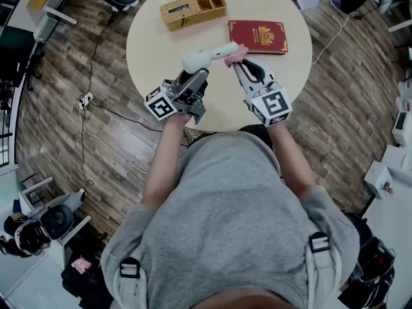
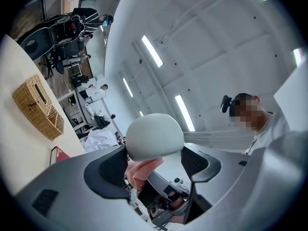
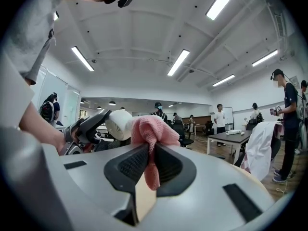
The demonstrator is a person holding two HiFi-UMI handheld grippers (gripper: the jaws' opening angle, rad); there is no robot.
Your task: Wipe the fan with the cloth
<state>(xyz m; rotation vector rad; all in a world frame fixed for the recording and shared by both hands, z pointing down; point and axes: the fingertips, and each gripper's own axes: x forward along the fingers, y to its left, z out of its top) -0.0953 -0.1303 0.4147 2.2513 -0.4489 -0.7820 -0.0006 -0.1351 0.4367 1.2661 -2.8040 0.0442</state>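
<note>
Head view: over the worktop's (image 1: 152, 49) near edge, the left gripper's (image 1: 196, 74) jaws clamp the fan (image 1: 209, 56), while the right gripper's (image 1: 239, 65) jaws pinch the cloth (image 1: 235, 56) against it. Bare surface lies left. The book (image 1: 258, 36) and basket (image 1: 192, 9) sit beyond.

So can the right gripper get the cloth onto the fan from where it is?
Likely yes: the pink cloth in the right gripper looks to touch the white fan, held by the left gripper; nothing sits between them.

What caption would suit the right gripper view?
A pink cloth pinched by the right gripper meets the white fan held in the left gripper.
</note>
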